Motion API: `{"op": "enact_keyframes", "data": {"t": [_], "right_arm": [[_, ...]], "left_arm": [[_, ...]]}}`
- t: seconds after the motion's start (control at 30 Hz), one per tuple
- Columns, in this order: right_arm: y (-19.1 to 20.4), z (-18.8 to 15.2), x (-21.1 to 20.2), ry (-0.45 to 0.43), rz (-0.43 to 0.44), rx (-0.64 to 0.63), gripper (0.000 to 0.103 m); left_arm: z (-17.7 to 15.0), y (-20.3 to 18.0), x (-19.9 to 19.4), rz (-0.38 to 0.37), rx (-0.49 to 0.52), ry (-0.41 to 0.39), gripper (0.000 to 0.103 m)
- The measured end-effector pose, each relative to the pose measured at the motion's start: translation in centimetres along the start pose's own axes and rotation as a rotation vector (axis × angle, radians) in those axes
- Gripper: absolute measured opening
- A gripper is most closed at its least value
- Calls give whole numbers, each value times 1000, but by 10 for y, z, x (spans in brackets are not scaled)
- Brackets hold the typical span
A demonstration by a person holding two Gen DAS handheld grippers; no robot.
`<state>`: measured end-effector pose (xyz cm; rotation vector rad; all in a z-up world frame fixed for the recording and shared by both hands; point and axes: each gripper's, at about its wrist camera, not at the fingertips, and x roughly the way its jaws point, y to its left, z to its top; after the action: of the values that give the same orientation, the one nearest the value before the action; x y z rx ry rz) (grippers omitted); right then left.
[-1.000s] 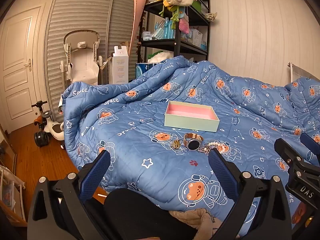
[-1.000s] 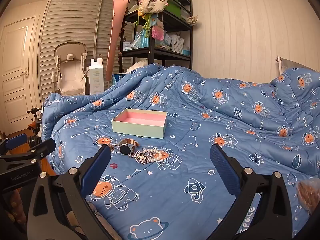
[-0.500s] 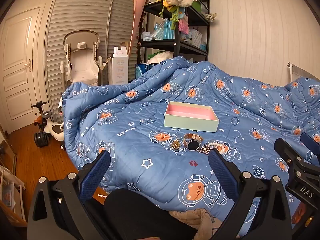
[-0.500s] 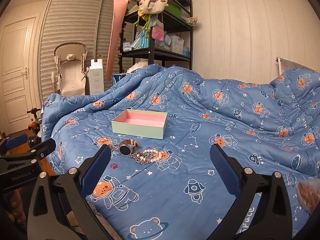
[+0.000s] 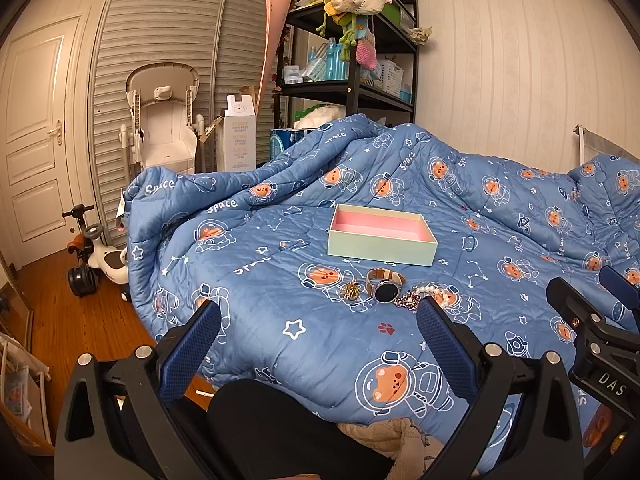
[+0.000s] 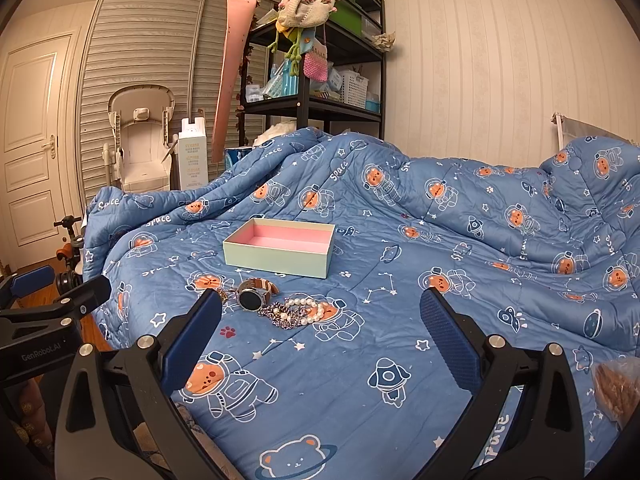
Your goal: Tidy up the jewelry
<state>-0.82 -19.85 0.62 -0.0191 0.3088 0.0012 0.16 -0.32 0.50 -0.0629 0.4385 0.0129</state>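
An open mint-green box with a pink inside (image 5: 382, 236) (image 6: 280, 250) lies on the blue quilt. In front of it lie a gold brooch (image 5: 351, 290), a watch with a dark round face (image 5: 385, 289) (image 6: 251, 298), and a tangle of pearl bracelet and silver chain (image 5: 424, 295) (image 6: 298, 312). My left gripper (image 5: 316, 344) is open and empty, low at the bed's near edge, well short of the jewelry. My right gripper (image 6: 320, 336) is open and empty, over the quilt to the right of the jewelry. Each gripper shows at the edge of the other's view.
The blue astronaut-bear quilt (image 6: 440, 264) covers the bed. Behind stand a black shelf rack (image 5: 352, 92) with hanging knitted bags, a white high chair (image 5: 164, 128) and a white carton (image 5: 239, 138). A toy scooter (image 5: 96, 256) stands on the wooden floor at the left.
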Motion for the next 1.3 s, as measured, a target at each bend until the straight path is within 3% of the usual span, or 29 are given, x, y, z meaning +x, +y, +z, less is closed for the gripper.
{"op": "enact_keyframes", "data": {"t": [0.73,0.93,1.1,1.3], "right_arm": [[1,-2,4,22,33,-2,98],[-4,-11,52,214,159,8,98],[-7,-20,90,305,174,-30,98],[-17,-28,131,409,205,-45,98]], "left_arm": [[5,-4,3,-24,-2,12,96],[6,1,18,-89,-20,86,96],[2,9,55,-150,-45,203,96],[-2,9,88,-182,21,246,96]]}}
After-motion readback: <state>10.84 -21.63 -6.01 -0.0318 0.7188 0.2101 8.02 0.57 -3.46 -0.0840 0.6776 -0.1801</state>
